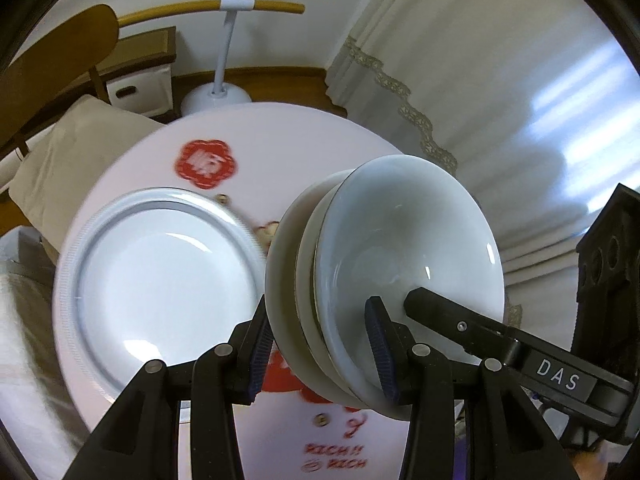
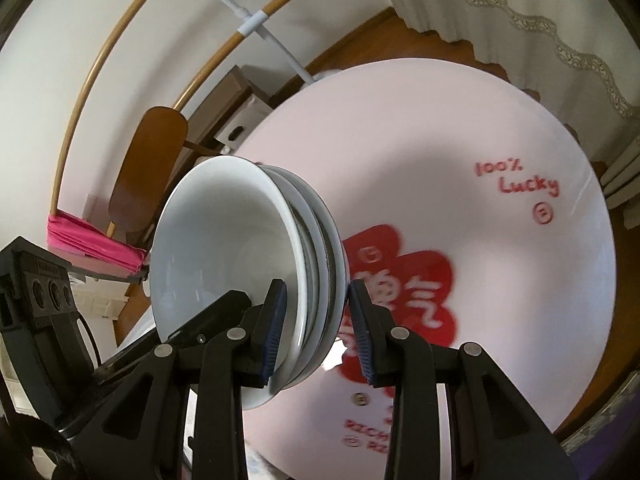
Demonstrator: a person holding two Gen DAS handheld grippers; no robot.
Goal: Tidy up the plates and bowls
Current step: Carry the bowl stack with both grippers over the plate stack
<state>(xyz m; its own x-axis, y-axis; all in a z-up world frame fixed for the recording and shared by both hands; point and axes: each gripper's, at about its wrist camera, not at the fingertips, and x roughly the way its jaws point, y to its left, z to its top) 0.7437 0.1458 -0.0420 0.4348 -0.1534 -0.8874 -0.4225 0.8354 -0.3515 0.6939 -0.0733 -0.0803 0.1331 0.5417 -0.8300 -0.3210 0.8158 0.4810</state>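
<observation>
A lived-in home, likely a dining corner: a round pink table printed with red lucky motifs stands on a wooden floor, beside lace-trimmed white curtains, a wooden chair with a cushion, a white floor-lamp base and a storage box (cloth-lined, it seems).

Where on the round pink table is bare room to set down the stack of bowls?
Free: the wide pink table patch between the "100% Lucky" print and the far rim. Crowded: the side under the white ridged plate.
</observation>
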